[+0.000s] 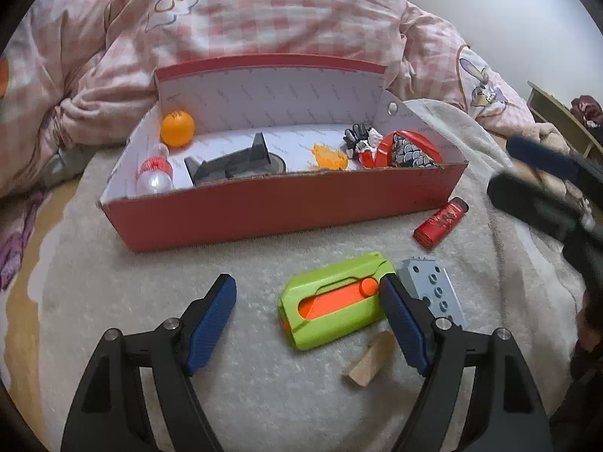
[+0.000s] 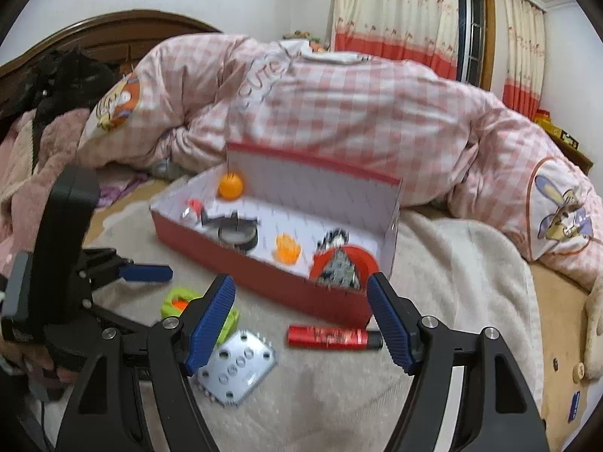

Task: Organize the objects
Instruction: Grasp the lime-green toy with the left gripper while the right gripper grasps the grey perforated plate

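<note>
A red cardboard box with a white inside stands on a pale blanket. In front of it lie a green toy with an orange slider, a grey perforated plate, a red lighter and a wooden block. My left gripper is open; the green toy lies between its fingers, close to the right one and clear of the left. My right gripper is open above the red lighter, with the grey plate by its left finger. It is blurred in the left wrist view.
The box holds an orange ball, a small bottle, a dark grey stand, an orange piece and a red patterned disc. A pink checked duvet is heaped behind the box.
</note>
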